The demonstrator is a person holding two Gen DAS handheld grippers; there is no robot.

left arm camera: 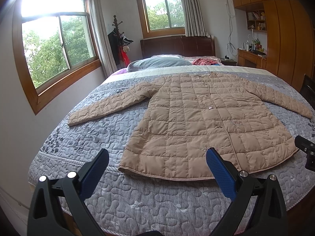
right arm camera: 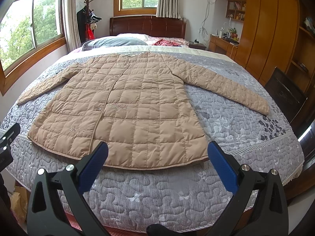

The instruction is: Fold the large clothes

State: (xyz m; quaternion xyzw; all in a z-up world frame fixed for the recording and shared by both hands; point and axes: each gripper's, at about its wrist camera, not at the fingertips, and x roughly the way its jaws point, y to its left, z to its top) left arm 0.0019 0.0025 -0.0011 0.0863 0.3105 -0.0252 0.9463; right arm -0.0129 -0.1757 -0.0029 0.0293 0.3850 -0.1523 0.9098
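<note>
A tan quilted coat [left arm camera: 204, 122] lies flat and face up on the bed, buttoned, both sleeves spread out to the sides, hem toward me. It also shows in the right wrist view [right arm camera: 126, 106]. My left gripper [left arm camera: 157, 157] is open and empty, held above the foot of the bed over the coat's left hem. My right gripper [right arm camera: 157, 149] is open and empty, held above the coat's right hem. The right gripper's body shows at the right edge of the left wrist view [left arm camera: 307, 151].
The bed has a grey patterned quilt [left arm camera: 149, 202]. Grey pillow [left arm camera: 159, 62] and red cloth [left arm camera: 202, 61] lie near the dark wooden headboard [left arm camera: 177, 46]. Windows and a coat rack [left arm camera: 119, 39] stand left, wooden wardrobe [left arm camera: 283, 35] and desk right, a dark chair [right arm camera: 283, 94] beside the bed.
</note>
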